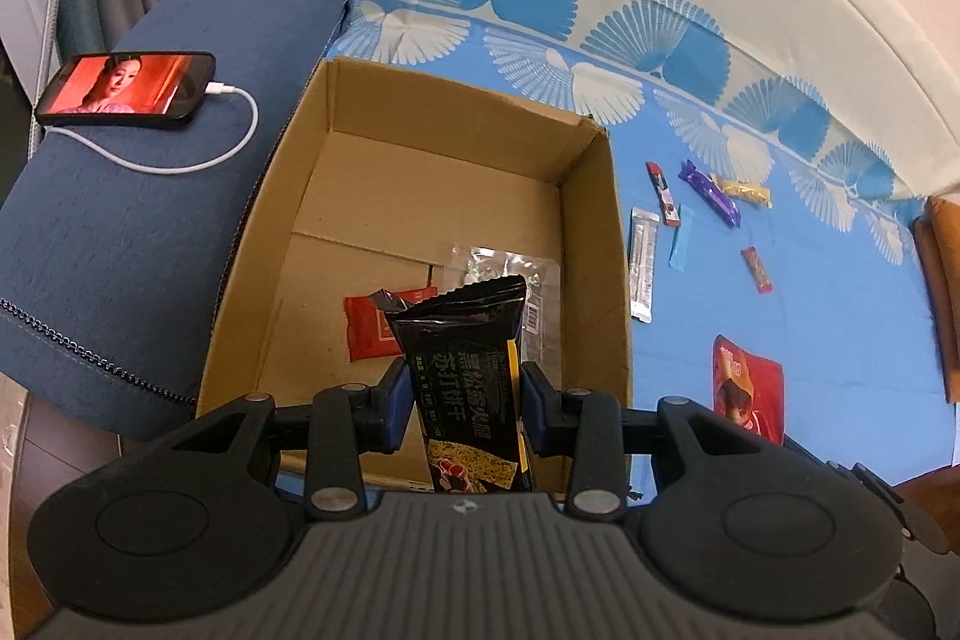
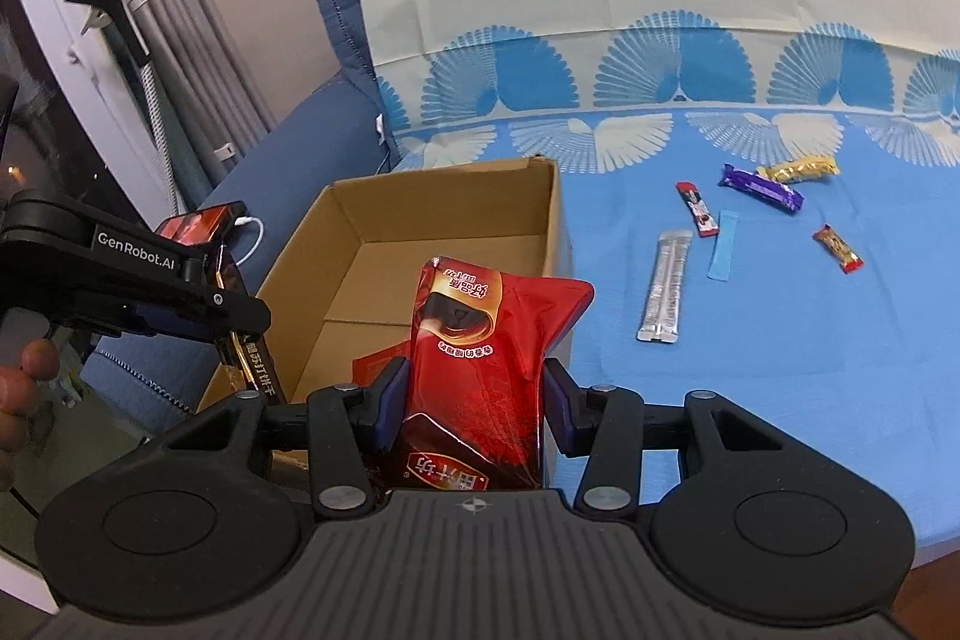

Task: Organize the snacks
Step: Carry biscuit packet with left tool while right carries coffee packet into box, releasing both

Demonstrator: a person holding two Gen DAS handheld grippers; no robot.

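Observation:
My left gripper is shut on a black cracker packet and holds it upright over the near end of an open cardboard box. A flat red packet and a clear packet lie on the box floor. My right gripper is shut on a shiny red snack bag, just right of the box's near corner. That red bag also shows at the right of the left wrist view. In the right wrist view the left gripper and its black packet are at the left.
Several loose snacks lie on the blue patterned cloth right of the box: a silver stick, a purple bar, a yellow bar, a red bar. A phone with a white cable rests on the blue sofa arm, left of the box.

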